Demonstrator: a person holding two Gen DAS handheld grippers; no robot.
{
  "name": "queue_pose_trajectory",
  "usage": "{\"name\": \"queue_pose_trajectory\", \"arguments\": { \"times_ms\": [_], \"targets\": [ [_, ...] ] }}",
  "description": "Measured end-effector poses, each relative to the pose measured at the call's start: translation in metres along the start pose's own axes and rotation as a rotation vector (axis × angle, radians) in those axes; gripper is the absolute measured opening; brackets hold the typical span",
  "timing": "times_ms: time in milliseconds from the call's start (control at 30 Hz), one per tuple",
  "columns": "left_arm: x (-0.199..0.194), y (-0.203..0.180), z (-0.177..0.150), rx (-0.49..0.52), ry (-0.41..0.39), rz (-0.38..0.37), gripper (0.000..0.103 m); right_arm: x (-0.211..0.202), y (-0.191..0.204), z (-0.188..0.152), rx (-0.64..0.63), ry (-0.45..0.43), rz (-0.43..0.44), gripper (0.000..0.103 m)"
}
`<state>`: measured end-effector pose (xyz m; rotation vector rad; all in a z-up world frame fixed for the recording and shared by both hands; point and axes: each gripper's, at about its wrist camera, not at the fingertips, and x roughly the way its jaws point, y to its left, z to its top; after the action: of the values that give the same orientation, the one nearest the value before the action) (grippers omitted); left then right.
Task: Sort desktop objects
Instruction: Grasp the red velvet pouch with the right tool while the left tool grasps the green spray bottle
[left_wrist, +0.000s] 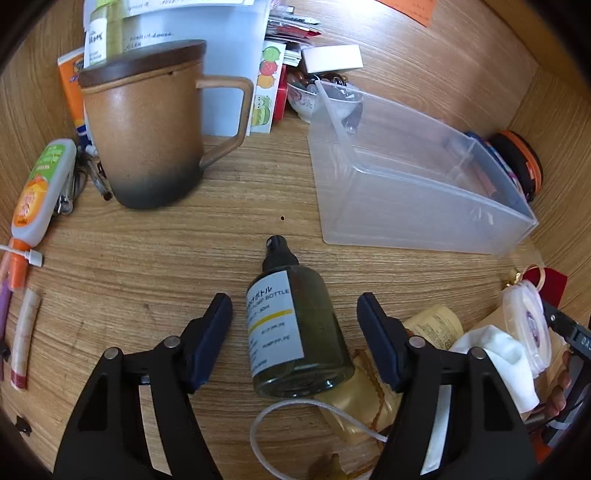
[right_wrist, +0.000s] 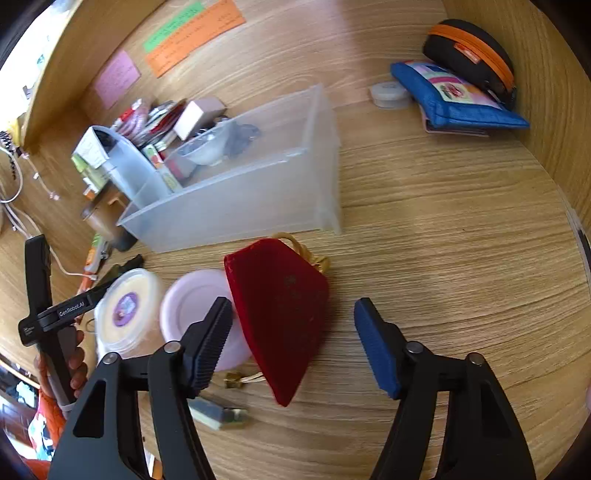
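In the left wrist view my left gripper (left_wrist: 294, 312) is open, its fingers on either side of a dark green pump bottle (left_wrist: 295, 328) with a white label that lies on the wooden desk. A clear plastic bin (left_wrist: 413, 173) stands beyond it to the right. In the right wrist view my right gripper (right_wrist: 293, 319) is open around a red velvet pouch (right_wrist: 280, 317) with a gold cord that lies flat on the desk. The same bin (right_wrist: 240, 188) stands behind the pouch, holding nothing that I can see.
A lidded brown mug (left_wrist: 147, 125), papers and tubes (left_wrist: 40, 188) crowd the left. A yellow pouch (left_wrist: 362, 402), white cord and cloth lie by the bottle. Two round lidded tubs (right_wrist: 127, 310) sit left of the red pouch. A blue pouch (right_wrist: 454, 98) and black case (right_wrist: 469, 55) lie far right.
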<state>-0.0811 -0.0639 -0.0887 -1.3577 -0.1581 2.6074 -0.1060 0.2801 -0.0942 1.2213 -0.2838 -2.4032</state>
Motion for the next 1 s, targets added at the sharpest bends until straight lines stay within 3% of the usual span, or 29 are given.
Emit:
{"name": "queue_pose_trajectory", "arguments": {
  "times_ms": [167, 300, 400, 633, 1000],
  "targets": [
    [0.006, -0.008, 0.002, 0.037, -0.005, 0.051, 0.067, 0.009, 0.003, 0.004, -0.06, 0.003, -0.085, 0.028],
    [0.008, -0.011, 0.003, 0.058, -0.015, 0.075, 0.049, 0.014, 0.009, 0.004, -0.11, -0.016, -0.133, 0.026],
    [0.009, -0.011, 0.003, 0.057, -0.021, 0.072, 0.042, 0.01, 0.018, 0.003, -0.154, -0.051, -0.179, 0.024],
    [0.006, -0.005, 0.004, 0.029, -0.031, 0.062, 0.041, -0.014, 0.029, 0.01, -0.188, -0.124, -0.197, 0.024],
    [-0.04, -0.007, 0.006, 0.054, -0.137, 0.09, 0.041, -0.038, 0.044, 0.025, -0.222, -0.184, -0.191, 0.024]
  ]
}}
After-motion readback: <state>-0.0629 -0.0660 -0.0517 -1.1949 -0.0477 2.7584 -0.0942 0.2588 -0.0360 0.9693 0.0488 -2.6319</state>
